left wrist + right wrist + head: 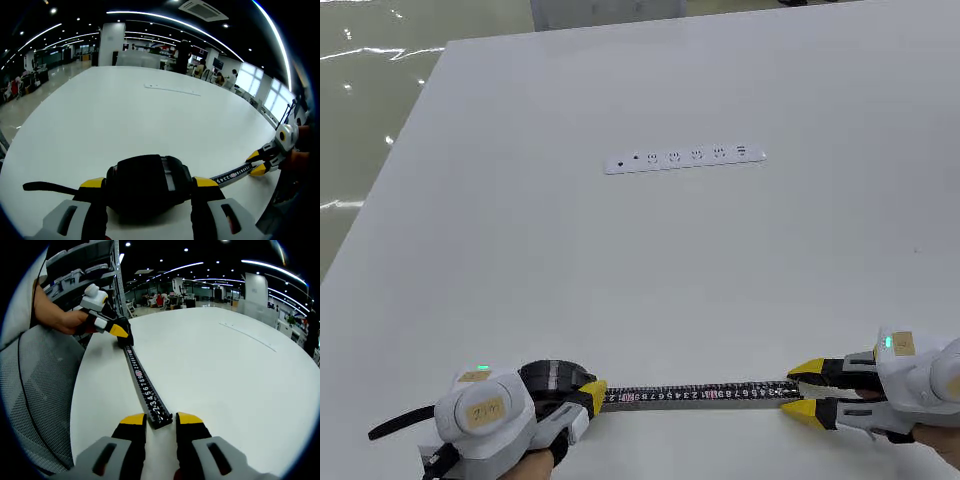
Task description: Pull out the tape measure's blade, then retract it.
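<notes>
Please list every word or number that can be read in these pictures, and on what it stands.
"23456789": repeating digits along the blade of the tape measure.
Tan stickers on the left claw and right claw: handwriting too blurred.
Power strip: marks too small to read.

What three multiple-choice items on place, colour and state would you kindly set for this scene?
1. Where does the power strip lie? A. On the table, beyond the blade. B. Under the blade. C. In a gripper.
2. What colour are the grippers' fingertips? A. Red. B. Yellow. C. Green.
3. How is the blade? A. Fully retracted. B. Pulled out, from the tape measure case in the left gripper to the right gripper. C. Off the table.
Answers: A, the head view shows it past the blade; B, both gripper views show yellow tips; B, the numbered blade spans the grippers.
</notes>
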A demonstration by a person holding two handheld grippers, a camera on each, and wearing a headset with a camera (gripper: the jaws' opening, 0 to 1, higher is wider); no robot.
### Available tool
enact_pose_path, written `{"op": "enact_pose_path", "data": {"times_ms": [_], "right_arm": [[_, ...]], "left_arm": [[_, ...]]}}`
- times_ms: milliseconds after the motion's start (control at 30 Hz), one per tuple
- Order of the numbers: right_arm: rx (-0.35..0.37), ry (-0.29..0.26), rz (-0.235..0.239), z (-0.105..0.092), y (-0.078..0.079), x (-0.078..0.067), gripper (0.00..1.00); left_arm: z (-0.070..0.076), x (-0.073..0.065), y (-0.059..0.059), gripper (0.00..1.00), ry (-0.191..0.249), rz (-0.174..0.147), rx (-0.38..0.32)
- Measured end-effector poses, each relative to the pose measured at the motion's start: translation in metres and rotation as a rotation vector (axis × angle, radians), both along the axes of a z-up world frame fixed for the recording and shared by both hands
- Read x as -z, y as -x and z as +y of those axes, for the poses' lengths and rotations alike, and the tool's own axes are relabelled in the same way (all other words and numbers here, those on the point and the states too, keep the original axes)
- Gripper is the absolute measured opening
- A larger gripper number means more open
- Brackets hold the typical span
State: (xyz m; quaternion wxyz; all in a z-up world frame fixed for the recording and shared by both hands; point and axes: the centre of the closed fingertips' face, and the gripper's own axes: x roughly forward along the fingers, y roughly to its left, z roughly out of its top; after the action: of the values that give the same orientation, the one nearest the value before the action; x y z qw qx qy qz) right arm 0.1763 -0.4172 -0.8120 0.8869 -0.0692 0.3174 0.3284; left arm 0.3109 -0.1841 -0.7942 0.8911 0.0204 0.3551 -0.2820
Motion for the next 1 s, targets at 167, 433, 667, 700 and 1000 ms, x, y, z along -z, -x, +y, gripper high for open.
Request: {"op": "enact_pose_path", "data": {"times_ms": [167, 433, 667, 700, 1000], "right_arm": [[-0.01, 0.009, -0.003, -0.0017, 0.0008, 0.0005, 0.2], [-0.013, 0.018, -0.012, -0.0021, 0.0003, 0.0025, 0.15], [-0.007, 0.023, -0.015, -0.0026, -0.0005, 0.003, 0.15], [-0.007, 0.023, -0.015, -0.0026, -0.0004, 0.0031, 0.15], [-0.005, 0.022, -0.014, -0.0025, -0.0002, 0.0029, 0.15]], "left_arm": [[-0.0001, 0.0001, 0.0006, 0.65, 0.003, 0.001, -0.003], [0.0, 0.0, 0.0013, 0.65, 0.002, 0.001, -0.002], [0.0024, 0.0011, 0.0053, 0.65, 0.007, 0.013, -0.01], [0.0027, 0.0013, 0.0056, 0.65, 0.006, 0.015, -0.011], [0.0035, -0.0002, 0.0054, 0.63, 0.0, 0.011, -0.02]]}}
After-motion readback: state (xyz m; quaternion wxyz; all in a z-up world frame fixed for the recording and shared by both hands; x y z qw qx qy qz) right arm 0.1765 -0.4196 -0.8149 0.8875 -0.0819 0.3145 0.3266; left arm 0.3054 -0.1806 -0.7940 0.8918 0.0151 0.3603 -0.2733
